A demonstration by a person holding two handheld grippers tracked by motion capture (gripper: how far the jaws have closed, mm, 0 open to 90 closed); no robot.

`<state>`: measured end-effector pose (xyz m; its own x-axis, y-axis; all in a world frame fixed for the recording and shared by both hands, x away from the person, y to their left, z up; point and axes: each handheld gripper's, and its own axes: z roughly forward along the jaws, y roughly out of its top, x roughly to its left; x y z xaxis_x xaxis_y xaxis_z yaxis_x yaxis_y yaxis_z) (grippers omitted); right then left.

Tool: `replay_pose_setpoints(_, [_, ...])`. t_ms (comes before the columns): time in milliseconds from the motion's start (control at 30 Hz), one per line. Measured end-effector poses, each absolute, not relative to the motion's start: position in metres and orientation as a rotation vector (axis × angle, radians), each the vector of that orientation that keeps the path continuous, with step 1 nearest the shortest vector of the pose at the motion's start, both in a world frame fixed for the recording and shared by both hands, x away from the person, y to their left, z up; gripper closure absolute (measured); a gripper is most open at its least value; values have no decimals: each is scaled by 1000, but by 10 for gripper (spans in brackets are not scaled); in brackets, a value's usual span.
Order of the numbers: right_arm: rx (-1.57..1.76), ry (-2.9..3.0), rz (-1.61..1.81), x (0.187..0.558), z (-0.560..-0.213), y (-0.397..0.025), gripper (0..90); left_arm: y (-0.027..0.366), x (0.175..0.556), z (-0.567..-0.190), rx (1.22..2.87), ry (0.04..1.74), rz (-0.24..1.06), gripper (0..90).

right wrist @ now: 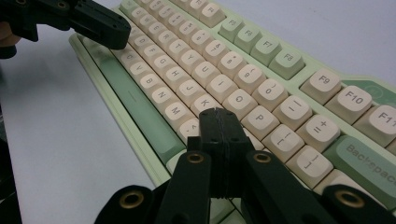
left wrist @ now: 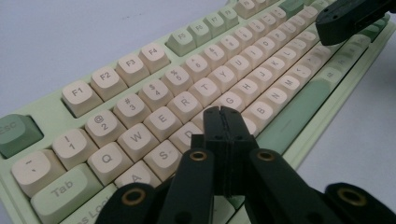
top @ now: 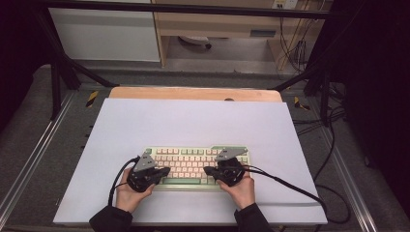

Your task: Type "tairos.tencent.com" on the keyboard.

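The green-and-cream keyboard (top: 196, 166) lies on the white sheet (top: 193, 125), near the person's edge of it. The left gripper (top: 166, 171) hovers over the keyboard's left half, jaws pressed together and empty, tips above the home-row keys. The right gripper (top: 207, 170) hovers over the keyboard's right half, likewise closed on nothing.

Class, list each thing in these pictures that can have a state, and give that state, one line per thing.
Left gripper: jaws shut, empty, tips over the home-row keys.
Right gripper: jaws shut, empty, tips over the keys near K and L.
Pale green keyboard with cream keycaps: flat on the white table sheet, keys up.
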<state>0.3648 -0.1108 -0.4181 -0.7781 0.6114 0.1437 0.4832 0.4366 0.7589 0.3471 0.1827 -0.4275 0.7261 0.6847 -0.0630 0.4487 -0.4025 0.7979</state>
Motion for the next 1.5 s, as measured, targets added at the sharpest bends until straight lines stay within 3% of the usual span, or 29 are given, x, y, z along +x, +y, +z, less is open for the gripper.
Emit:
replay_pose_setpoints(600, [969, 2537, 1262, 365, -417, -111, 900, 186, 361, -415, 2037, 909, 388, 899])
replay_pose_setpoints(1500, [957, 2543, 1261, 364, -419, -111, 900, 180, 381, -429, 2070, 964, 413, 898])
